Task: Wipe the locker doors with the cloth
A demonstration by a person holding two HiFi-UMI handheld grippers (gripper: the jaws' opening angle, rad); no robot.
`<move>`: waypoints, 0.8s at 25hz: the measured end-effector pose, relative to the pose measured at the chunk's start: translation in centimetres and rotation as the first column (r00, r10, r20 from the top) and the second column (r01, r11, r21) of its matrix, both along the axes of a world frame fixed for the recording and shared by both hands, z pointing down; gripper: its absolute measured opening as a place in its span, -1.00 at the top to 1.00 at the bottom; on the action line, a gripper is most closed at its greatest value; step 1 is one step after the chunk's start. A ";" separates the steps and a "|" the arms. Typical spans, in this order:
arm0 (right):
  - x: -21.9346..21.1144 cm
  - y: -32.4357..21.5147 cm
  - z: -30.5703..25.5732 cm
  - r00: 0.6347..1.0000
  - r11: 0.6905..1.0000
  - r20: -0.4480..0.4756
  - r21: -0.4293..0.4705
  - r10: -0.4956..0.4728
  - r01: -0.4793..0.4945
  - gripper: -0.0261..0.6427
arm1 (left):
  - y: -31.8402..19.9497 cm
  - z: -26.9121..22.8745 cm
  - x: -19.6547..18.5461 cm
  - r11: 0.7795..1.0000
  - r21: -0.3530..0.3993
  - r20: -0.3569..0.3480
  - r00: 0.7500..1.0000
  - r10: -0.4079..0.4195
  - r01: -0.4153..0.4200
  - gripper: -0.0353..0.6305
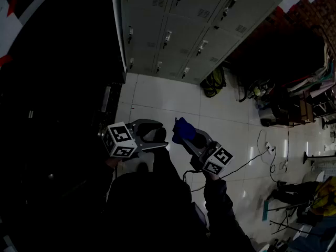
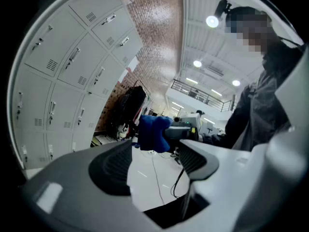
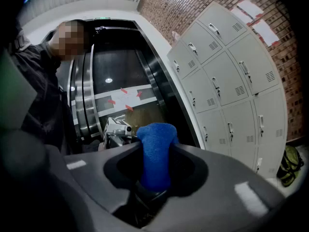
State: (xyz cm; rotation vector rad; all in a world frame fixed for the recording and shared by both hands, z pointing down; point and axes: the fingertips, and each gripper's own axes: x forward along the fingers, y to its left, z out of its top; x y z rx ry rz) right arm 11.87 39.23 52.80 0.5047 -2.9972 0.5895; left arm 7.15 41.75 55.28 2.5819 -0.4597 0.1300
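Note:
Grey locker doors (image 1: 184, 20) with small handles fill the wall ahead, also seen as lockers (image 2: 63, 71) in the left gripper view and lockers (image 3: 231, 81) in the right gripper view. A blue cloth (image 3: 155, 153) is pinched upright between the jaws of my right gripper (image 3: 157, 170), which is shut on it. From above, the cloth (image 1: 183, 129) sticks out of the right gripper (image 1: 189, 136), well short of the lockers. My left gripper (image 1: 156, 136) stands open and empty beside it; through its jaws (image 2: 154, 161) the blue cloth (image 2: 153, 132) shows opposite.
White tiled floor (image 1: 168, 98) lies between me and the lockers. A yellow-green bag (image 1: 213, 82) leans at the locker base. Cables (image 1: 262, 151), stands and clutter (image 1: 294, 104) crowd the right side. A dark lift door (image 3: 116, 86) stands left of the lockers.

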 end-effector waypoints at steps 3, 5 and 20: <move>-0.5 -4.9 -0.1 1.000 1.000 0.003 0.000 0.001 -0.001 0.58 | -5.0 -0.4 -0.4 1.000 0.011 -0.010 1.000 -0.008 0.008 0.00; -0.7 -9.3 -1.0 1.000 1.000 0.009 0.018 -0.001 0.001 0.57 | -9.6 -1.1 -0.6 1.000 0.025 -0.004 1.000 -0.009 0.009 0.00; -4.1 -40.7 -11.3 0.996 0.975 0.070 0.210 0.062 -0.076 0.57 | -38.3 -10.3 -4.4 0.985 0.154 0.075 0.993 -0.090 0.078 0.02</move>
